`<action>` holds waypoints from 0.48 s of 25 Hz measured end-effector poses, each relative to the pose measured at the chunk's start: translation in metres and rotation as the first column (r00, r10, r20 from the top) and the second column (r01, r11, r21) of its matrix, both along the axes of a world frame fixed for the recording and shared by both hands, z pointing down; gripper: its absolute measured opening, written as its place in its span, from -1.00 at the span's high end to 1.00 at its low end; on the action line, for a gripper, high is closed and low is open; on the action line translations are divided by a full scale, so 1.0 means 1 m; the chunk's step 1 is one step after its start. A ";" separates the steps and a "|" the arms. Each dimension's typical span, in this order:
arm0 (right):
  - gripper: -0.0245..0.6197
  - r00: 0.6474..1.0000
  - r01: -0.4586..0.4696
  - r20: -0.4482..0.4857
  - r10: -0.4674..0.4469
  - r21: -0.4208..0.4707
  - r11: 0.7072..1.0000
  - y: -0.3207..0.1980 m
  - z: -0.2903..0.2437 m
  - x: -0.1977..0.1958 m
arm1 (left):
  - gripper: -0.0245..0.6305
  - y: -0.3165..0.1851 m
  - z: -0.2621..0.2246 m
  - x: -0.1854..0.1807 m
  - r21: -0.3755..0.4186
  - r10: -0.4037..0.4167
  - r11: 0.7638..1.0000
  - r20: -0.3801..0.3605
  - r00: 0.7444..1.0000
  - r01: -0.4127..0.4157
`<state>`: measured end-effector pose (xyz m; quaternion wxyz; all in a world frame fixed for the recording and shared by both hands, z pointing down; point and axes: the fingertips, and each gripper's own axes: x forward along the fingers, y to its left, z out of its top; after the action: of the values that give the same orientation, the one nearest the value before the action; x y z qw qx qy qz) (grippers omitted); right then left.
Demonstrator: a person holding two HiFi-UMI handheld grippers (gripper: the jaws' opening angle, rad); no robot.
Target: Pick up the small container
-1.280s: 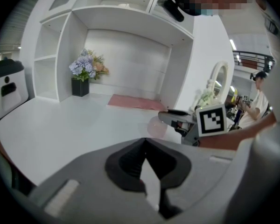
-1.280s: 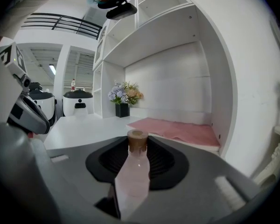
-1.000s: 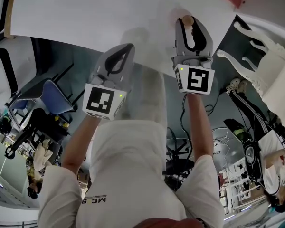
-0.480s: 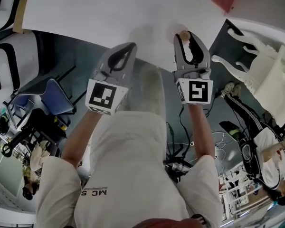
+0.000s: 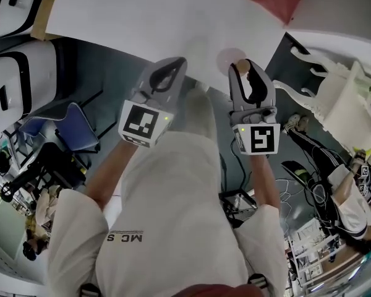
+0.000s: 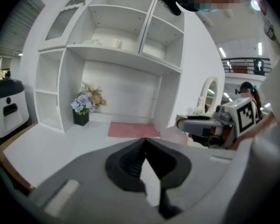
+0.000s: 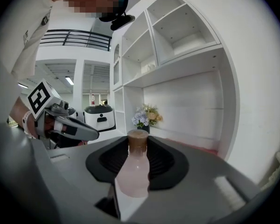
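bright even indoor light, strong fisheye distortion, dark corners

A: Counts, quick?
B: Two grippers: left gripper, right gripper. One small bottle. One flower bunch. One pink mat.
A: Chairs?
B: One white chair.

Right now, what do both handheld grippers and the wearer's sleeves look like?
Both the left gripper and right gripper are grey shells with black ribbed pads, each carrying a white cube of black square markers. The person wears a white short-sleeved shirt.
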<state>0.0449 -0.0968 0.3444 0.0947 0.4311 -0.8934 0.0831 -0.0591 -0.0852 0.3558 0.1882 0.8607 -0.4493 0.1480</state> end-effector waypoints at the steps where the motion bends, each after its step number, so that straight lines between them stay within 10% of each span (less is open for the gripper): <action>1: 0.54 1.000 0.004 0.003 -0.004 0.004 1.000 0.003 -0.007 -0.001 | 0.93 0.002 -0.006 -0.001 0.005 -0.001 1.000 -0.005 1.000 0.001; 12: 0.54 0.999 0.051 0.010 -0.052 0.031 0.998 0.032 -0.071 -0.021 | 0.93 0.021 -0.075 -0.016 0.098 0.008 0.995 -0.026 1.000 -0.006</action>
<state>0.0240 -0.0645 0.2733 0.0853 0.4089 -0.9060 0.0692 -0.0748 -0.0640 0.2805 0.1512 0.8723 -0.4505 0.1151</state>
